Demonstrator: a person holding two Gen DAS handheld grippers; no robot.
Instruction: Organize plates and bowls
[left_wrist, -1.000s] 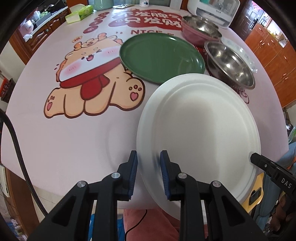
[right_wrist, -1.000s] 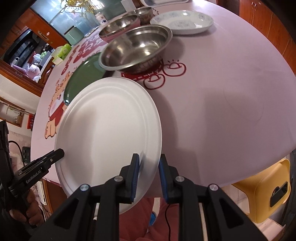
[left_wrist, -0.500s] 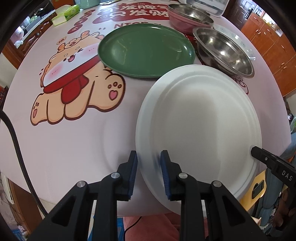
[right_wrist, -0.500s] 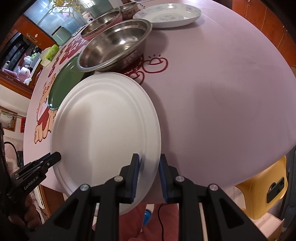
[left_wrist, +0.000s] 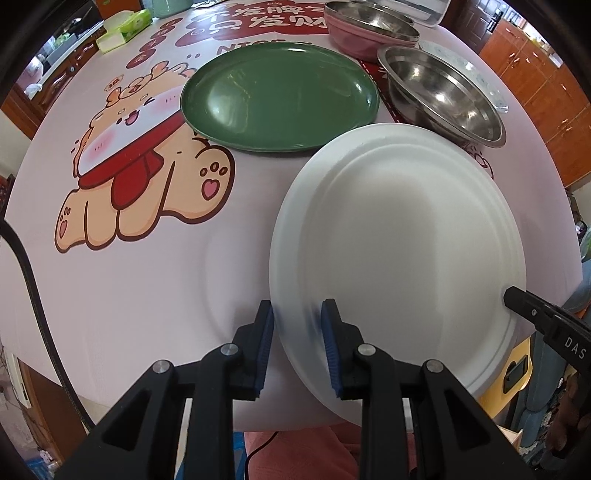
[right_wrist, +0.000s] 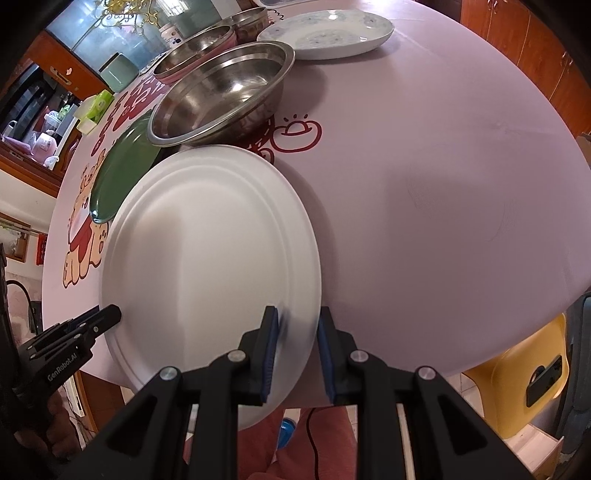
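Observation:
Both grippers hold a large white plate (left_wrist: 399, 240) above the near edge of the table. My left gripper (left_wrist: 297, 332) is shut on its left rim, and my right gripper (right_wrist: 295, 332) is shut on its right rim; the plate also shows in the right wrist view (right_wrist: 207, 251). Beyond it lie a green plate (left_wrist: 277, 96), which also shows in the right wrist view (right_wrist: 122, 170), and a steel bowl (left_wrist: 443, 92), seen in the right wrist view too (right_wrist: 221, 92). The white plate's far rim is close to both.
A pink bowl with a steel bowl inside (left_wrist: 369, 26) stands at the back. A patterned white plate (right_wrist: 328, 33) lies far right. A green tissue box (left_wrist: 122, 29) is at the back left. The round table (right_wrist: 443, 184) carries a pink cartoon-print cloth. A yellow stool (right_wrist: 528, 362) stands below.
The white plate, held by both grippers, has moved forward over the table toward the green plate and the steel bowl. Both grips are unchanged.

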